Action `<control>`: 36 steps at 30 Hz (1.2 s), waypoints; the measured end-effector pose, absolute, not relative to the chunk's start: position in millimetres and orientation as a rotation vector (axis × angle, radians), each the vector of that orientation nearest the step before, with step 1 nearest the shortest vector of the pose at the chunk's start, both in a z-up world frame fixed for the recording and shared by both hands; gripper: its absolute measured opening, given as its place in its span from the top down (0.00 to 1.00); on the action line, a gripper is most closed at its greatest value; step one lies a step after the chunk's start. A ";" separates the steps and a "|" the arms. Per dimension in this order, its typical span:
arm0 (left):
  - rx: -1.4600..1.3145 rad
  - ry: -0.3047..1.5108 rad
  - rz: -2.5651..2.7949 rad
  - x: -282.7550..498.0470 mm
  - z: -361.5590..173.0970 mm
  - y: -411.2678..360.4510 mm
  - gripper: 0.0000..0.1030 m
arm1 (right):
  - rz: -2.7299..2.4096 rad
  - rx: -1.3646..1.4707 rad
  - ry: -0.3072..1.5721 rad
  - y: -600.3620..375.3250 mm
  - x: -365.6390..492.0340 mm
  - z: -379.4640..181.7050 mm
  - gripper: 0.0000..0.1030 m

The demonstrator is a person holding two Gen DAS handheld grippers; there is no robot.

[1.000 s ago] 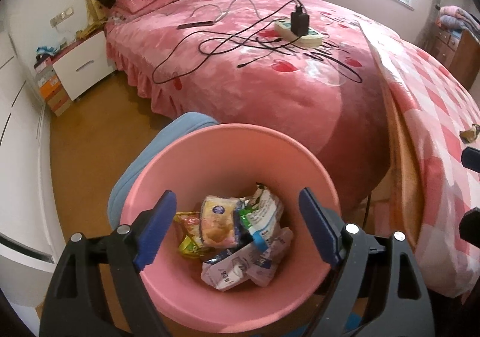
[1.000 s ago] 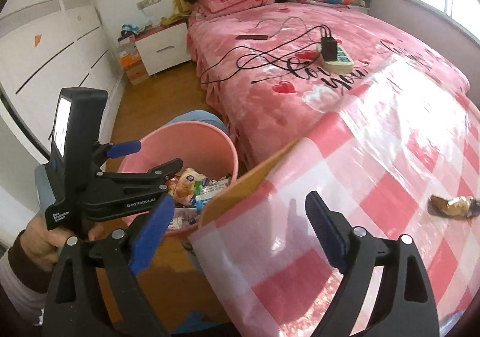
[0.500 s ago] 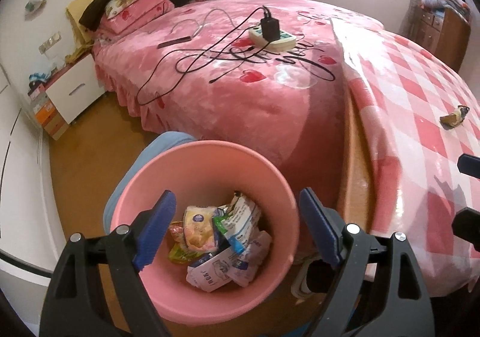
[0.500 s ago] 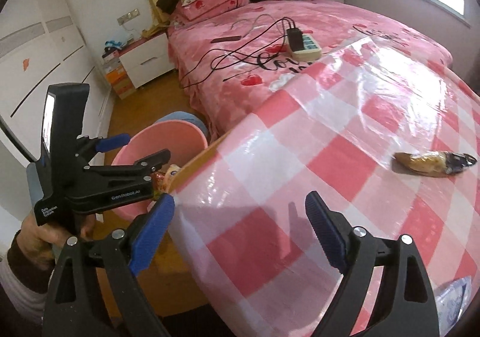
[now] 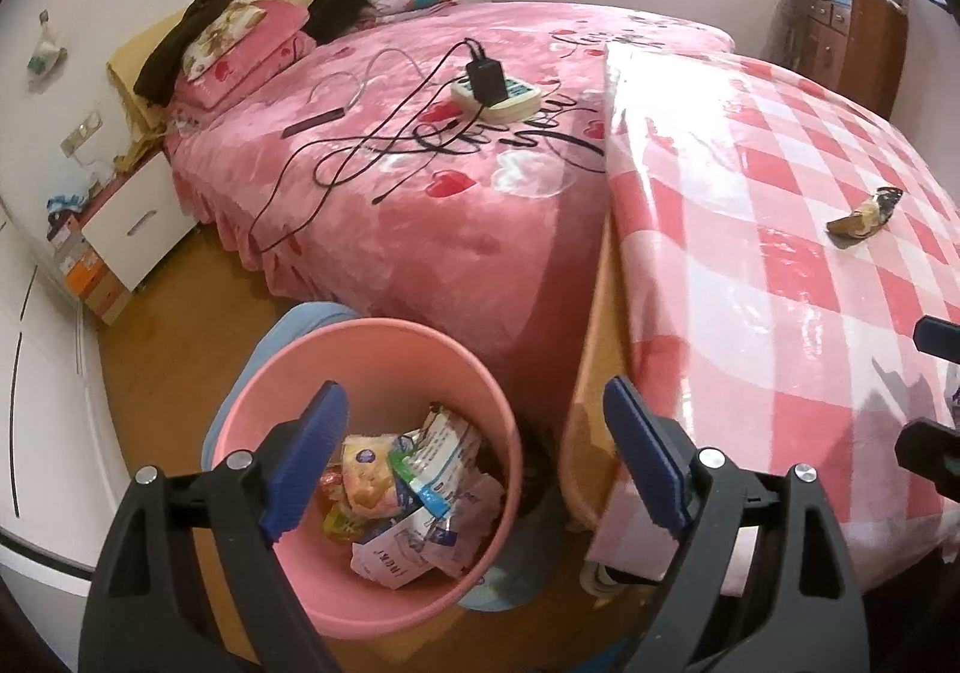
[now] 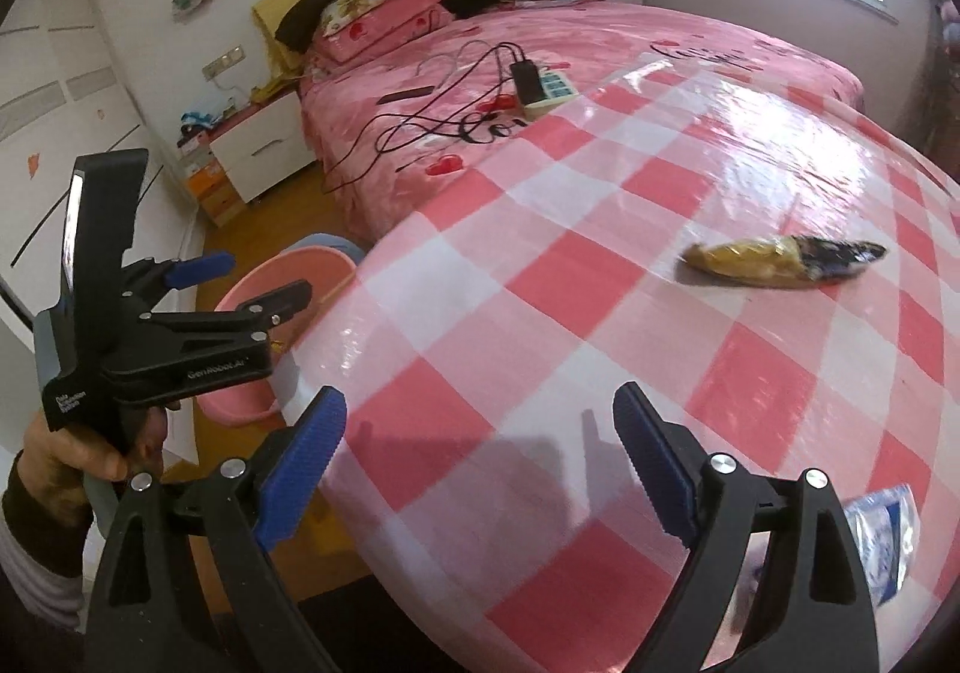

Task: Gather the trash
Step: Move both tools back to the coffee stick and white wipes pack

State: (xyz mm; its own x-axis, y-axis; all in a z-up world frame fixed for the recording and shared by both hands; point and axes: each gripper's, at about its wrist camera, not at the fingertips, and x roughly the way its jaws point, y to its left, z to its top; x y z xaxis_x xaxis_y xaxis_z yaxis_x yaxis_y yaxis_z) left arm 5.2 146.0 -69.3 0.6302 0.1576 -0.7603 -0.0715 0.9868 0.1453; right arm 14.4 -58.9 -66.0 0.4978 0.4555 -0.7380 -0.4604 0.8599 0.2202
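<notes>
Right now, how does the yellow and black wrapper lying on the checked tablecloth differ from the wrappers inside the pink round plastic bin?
The yellow and black wrapper lies alone and stretched out on the pink and white checked tablecloth; the wrappers in the pink round plastic bin are several, crumpled in a heap. It is mostly yellow; they are largely white, with some yellow and green. All look like empty snack packaging.

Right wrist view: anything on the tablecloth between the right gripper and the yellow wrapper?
No. In the right wrist view the checked tablecloth is bare between the open right gripper and the yellow wrapper; only shadows fall there.
</notes>
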 end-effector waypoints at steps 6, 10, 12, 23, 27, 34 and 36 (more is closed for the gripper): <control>0.138 0.871 0.108 5.7 -62.9 126.8 0.15 | 0.529 0.025 0.885 -81.5 10.3 -65.5 0.13; 0.151 0.865 0.089 6.6 -59.9 114.3 0.15 | 0.512 0.040 0.881 -97.7 4.1 -65.1 0.13; 0.162 0.864 0.077 6.8 -58.7 106.9 0.15 | 0.497 0.044 0.878 -106.9 0.7 -65.2 0.13; 0.188 0.854 -0.047 9.7 -52.0 62.7 0.15 | 0.434 0.095 0.885 -153.1 -19.1 -68.2 0.13; 0.197 0.842 -0.127 12.5 -48.0 42.3 0.15 | 0.417 0.139 0.872 -172.9 -29.3 -64.6 0.13; 0.207 0.848 -0.240 16.5 -50.4 10.3 0.15 | 0.368 0.239 0.895 -211.6 -44.2 -69.4 0.13; 0.213 0.854 -0.269 17.5 -52.8 2.1 0.15 | 0.346 0.259 0.911 -220.8 -44.5 -74.5 0.13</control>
